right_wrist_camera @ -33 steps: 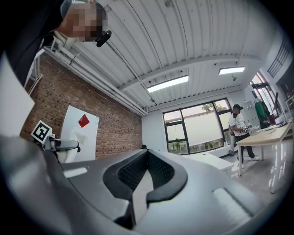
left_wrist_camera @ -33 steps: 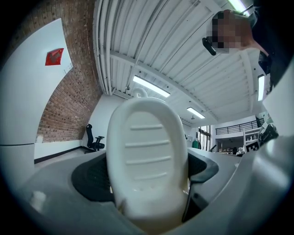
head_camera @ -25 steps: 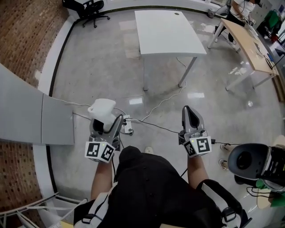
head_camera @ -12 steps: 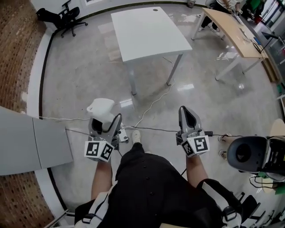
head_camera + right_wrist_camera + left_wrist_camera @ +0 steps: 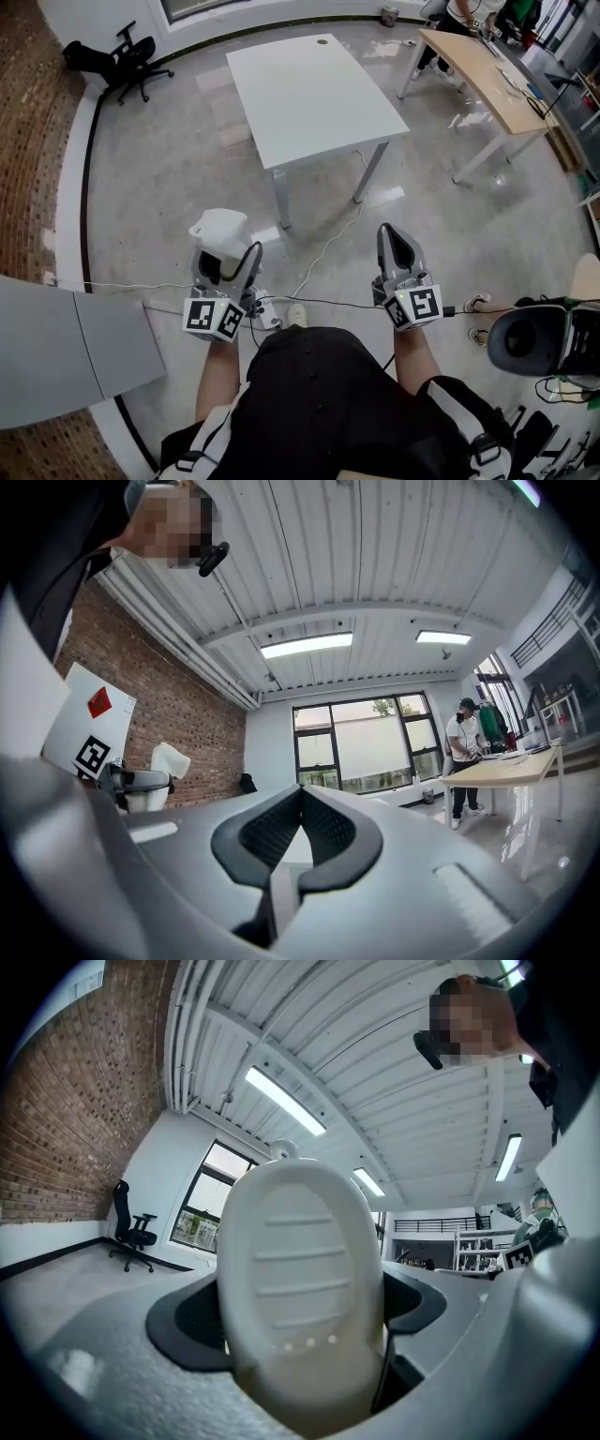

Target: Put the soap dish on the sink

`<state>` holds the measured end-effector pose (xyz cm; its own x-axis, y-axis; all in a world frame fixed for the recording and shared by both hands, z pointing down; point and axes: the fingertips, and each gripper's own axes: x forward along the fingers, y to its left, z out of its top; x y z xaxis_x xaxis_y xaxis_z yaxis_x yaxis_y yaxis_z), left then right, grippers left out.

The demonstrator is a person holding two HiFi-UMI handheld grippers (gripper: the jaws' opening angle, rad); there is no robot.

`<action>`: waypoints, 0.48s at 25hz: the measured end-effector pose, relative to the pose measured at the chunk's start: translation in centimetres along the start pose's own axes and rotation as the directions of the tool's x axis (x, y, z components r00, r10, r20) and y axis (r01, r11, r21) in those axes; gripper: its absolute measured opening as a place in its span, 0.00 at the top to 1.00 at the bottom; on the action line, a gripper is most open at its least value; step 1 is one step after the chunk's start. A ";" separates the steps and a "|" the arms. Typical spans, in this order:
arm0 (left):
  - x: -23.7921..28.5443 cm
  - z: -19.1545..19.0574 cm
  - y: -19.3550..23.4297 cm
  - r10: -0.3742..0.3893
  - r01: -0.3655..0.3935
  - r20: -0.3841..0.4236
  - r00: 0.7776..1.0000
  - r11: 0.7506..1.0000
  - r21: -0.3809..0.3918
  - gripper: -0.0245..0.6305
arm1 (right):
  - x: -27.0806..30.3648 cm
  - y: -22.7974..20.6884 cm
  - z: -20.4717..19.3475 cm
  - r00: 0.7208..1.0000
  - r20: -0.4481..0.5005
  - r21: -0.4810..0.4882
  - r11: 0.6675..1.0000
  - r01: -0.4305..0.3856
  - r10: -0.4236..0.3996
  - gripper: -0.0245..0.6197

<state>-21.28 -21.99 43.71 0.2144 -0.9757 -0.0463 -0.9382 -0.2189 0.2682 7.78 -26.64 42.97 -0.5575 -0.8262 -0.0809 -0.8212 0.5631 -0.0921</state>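
The soap dish (image 5: 219, 231) is in the left tongs (image 5: 226, 265), carried in the air above the polished grey floor (image 5: 159, 187), short of the near corner of the white bench (image 5: 309, 94). No sink shows in any view, so the placing itself looks some way off.

The left gripper view shows the dish as a white oval with a rounded rim, standing on edge with its inner face toward the camera. That face has four raised ribs across it and a row of small drain holes lower down. The surface is smooth and matt; whether it is plastic or ceramic I cannot tell. The left tongs stand wide, their dark pads closed on the two long sides of the dish, so it is held across its narrow width with most of the oval sticking out ahead.

Judging by its shape, the dish is stiff and fairly light, and it will not give under the pads. The smooth curved rim is the weak point: it offers little bite and could slip or pivot between the pads if it is swung or knocked. The present hold, low on the straightest part of the sides, looks sensible. If it is ceramic, a drop onto this hard floor would likely chip it. It will also need turning flat, ribs up, before it is set down.

The right tongs (image 5: 396, 240) are closed tip to tip and hold nothing
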 end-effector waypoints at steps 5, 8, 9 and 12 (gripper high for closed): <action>2.0 0.6 2.3 -0.031 0.031 -0.003 1.000 0.999 -0.007 0.26 | 2.5 0.2 -0.1 0.999 -0.003 -0.010 0.999 0.032 -0.032 0.95; 2.5 0.7 3.4 -0.035 0.035 0.001 0.999 0.999 -0.026 0.26 | 3.5 0.6 0.2 0.999 0.008 -0.017 0.999 0.041 -0.041 0.95; 2.7 0.6 3.6 -0.036 0.036 0.002 0.999 0.999 -0.031 0.26 | 3.8 0.6 0.2 0.999 0.005 -0.021 0.999 0.043 -0.043 0.95; 3.4 0.5 3.8 -0.044 0.044 0.002 0.999 0.998 -0.039 0.26 | 4.4 0.4 0.1 0.999 -0.009 -0.032 0.999 0.042 -0.042 0.95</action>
<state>-24.23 -26.15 44.11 0.2549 -0.9651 -0.0600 -0.9166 -0.2609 0.3030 5.02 -30.00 42.50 -0.5233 -0.8494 -0.0684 -0.8474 0.5272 -0.0640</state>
